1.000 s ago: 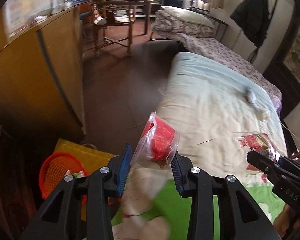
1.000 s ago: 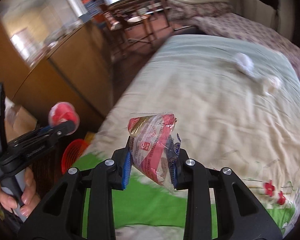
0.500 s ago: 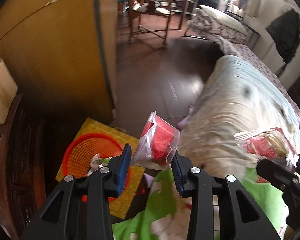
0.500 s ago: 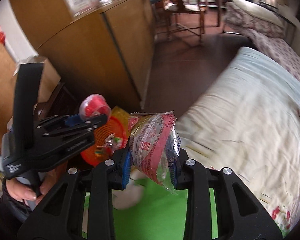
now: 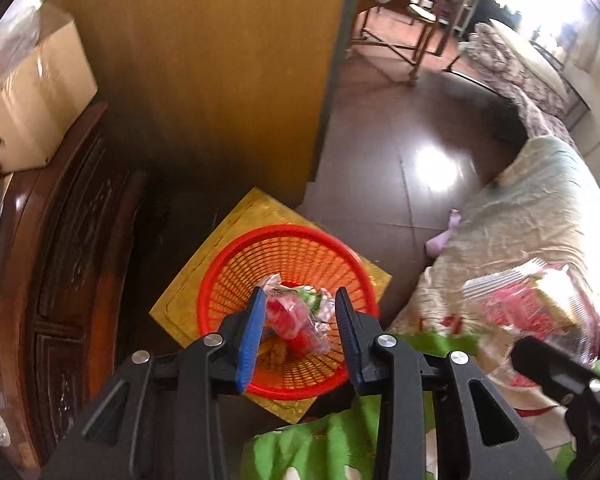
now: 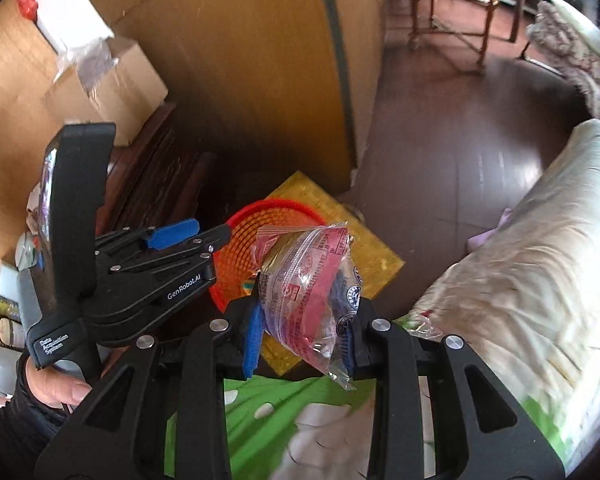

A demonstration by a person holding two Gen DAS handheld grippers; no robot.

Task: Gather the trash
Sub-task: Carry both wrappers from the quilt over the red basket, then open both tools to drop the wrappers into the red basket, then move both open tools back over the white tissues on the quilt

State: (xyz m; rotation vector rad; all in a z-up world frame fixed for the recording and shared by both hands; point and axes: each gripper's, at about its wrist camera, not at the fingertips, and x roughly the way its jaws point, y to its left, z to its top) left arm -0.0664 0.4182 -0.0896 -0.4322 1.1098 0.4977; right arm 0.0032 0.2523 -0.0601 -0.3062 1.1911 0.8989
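A red mesh basket (image 5: 288, 256) stands on a yellow board on the floor beside the bed, and it also shows in the right wrist view (image 6: 244, 256). My left gripper (image 5: 300, 336) is open right above it. The red cup in clear wrap (image 5: 294, 320) lies in the basket among other wrappers, free of the pads. My right gripper (image 6: 304, 328) is shut on a red and clear snack packet (image 6: 304, 280), held above the bed's edge to the right of the basket. That packet also shows in the left wrist view (image 5: 528, 304).
A tall wooden cabinet (image 5: 220, 68) stands behind the basket. Dark carved furniture (image 5: 68, 260) with a cardboard box (image 5: 28, 92) is on the left. The bed with a cream and green cover (image 5: 540, 232) is on the right. Dark floor (image 5: 420, 132) lies beyond.
Both grippers swung left from the bed to over the basket. My left gripper opened and the red wrapped cup dropped into the basket. The right gripper still holds its packet.
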